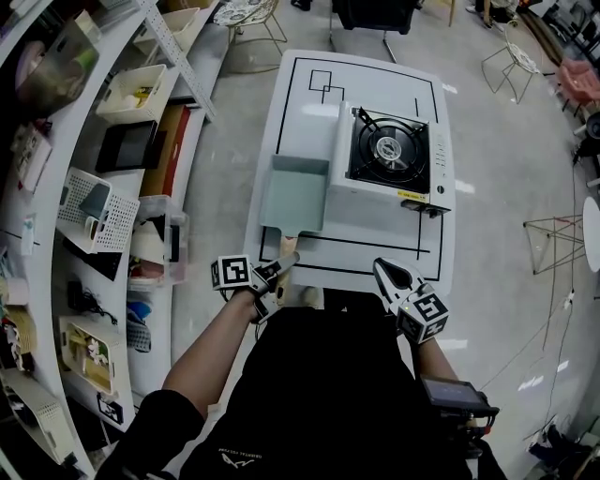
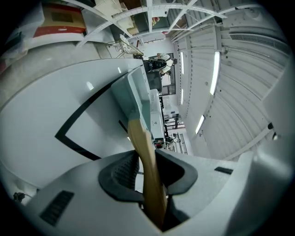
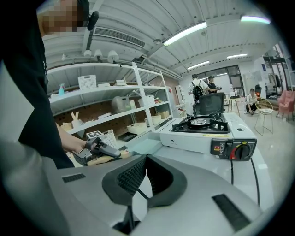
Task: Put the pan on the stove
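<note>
A square pale-green pan [image 1: 295, 192] lies flat on the white table [image 1: 305, 94], just left of the portable gas stove [image 1: 389, 155]. Its wooden handle [image 1: 286, 246] points toward the table's near edge. My left gripper [image 1: 279, 269] is shut on that handle [image 2: 146, 156], with both dark pads against the wood. In the right gripper view, the pan [image 3: 145, 146] sits beside the stove [image 3: 203, 129]. My right gripper [image 1: 386, 274] hovers at the table's near edge, right of the handle. Its jaws meet at the tips [image 3: 144, 159] with nothing between them.
Shelving [image 1: 94, 187] with baskets and boxes runs along the left side. Black lines are marked on the tabletop. The stove's knob [image 3: 236, 150] faces the near right. A black chair [image 1: 375, 14] and a wire stool [image 1: 511, 61] stand beyond the table.
</note>
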Demonstrator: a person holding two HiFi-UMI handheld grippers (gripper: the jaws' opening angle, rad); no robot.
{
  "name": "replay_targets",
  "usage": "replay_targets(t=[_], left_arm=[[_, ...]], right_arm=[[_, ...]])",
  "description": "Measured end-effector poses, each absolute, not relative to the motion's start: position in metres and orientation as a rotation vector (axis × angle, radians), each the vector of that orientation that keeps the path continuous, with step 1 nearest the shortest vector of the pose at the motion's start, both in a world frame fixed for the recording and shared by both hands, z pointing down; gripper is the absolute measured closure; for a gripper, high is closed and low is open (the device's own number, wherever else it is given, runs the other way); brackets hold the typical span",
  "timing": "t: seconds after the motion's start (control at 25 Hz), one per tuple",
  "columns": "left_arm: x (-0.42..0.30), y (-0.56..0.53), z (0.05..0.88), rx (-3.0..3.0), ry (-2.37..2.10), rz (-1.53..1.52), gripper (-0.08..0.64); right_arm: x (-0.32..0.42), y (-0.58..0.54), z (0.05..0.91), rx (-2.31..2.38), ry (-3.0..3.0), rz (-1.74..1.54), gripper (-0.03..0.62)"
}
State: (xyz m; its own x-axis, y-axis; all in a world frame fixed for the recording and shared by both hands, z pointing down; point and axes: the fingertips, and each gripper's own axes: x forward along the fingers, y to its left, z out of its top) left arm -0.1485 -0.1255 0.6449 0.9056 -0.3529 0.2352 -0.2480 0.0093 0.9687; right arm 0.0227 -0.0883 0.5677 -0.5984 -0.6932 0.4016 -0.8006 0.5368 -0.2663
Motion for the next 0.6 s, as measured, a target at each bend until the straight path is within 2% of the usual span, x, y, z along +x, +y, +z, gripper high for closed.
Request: replay_targets(t=[0.6], left_arm=[[-0.162, -0.117, 0.637, 1.597, -0.522, -0.135, 0.448]], right_arm=[[0.018, -0.083, 0.569, 1.244, -2.537, 0.606, 0.566]])
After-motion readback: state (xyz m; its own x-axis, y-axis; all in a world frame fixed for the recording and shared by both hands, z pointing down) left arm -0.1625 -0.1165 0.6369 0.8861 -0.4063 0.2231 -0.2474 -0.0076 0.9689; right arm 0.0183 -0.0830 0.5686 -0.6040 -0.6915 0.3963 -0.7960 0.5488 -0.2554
